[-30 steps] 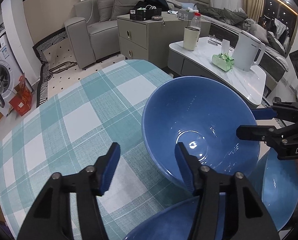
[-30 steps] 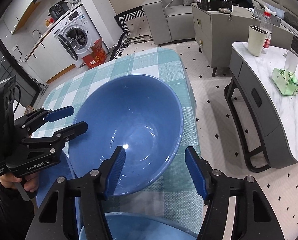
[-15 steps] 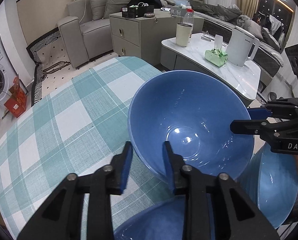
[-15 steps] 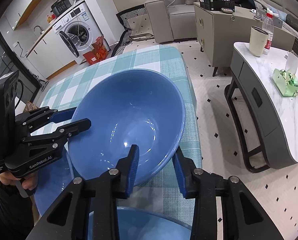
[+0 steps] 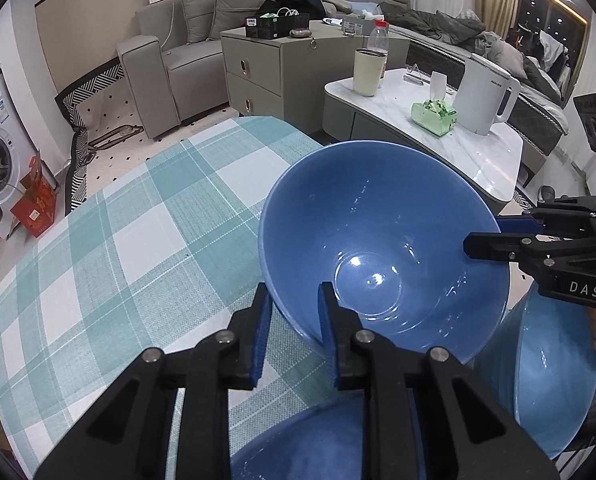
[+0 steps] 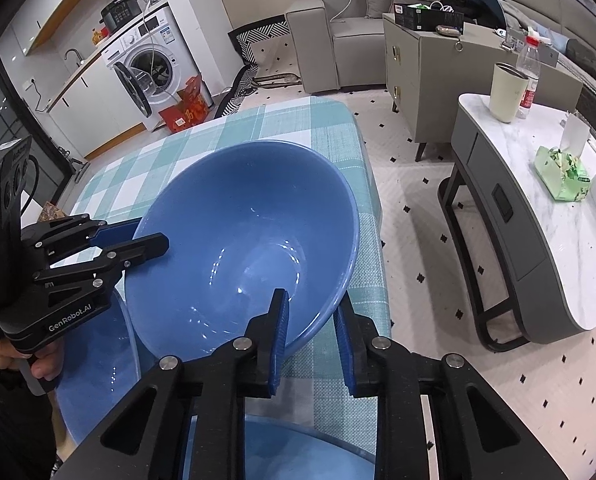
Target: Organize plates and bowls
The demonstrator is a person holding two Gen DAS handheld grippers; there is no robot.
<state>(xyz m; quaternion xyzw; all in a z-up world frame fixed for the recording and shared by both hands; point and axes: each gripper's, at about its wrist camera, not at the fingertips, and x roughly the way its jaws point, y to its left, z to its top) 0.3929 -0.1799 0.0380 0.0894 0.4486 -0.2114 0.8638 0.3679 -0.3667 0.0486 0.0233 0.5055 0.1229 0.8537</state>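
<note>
A large blue bowl (image 5: 378, 240) (image 6: 237, 240) sits tilted over the check-clothed table (image 5: 117, 260) (image 6: 298, 120), held at opposite sides of its rim. My left gripper (image 5: 293, 292) (image 6: 147, 236) is shut on the near-left rim, one pad inside and one outside. My right gripper (image 6: 310, 304) (image 5: 484, 234) straddles the opposite rim, its jaws closing with the bowl wall between the pads. Two more blue dishes lie beneath: one (image 5: 318, 440) (image 6: 298, 452) at the table's near edge, another (image 5: 546, 380) (image 6: 93, 360) beside it.
A marble coffee table (image 5: 478, 152) (image 6: 558, 240) carries a white kettle (image 5: 486, 100), a green tissue pack (image 5: 434, 116) and a cream cup (image 5: 368, 70). A grey cabinet (image 5: 281, 68) and a sofa (image 5: 165, 60) stand beyond. A washing machine (image 6: 149, 68) is far left.
Both grippers' jaws have closed from wide open onto the blue bowl's rim. Neither hand has shifted place.
</note>
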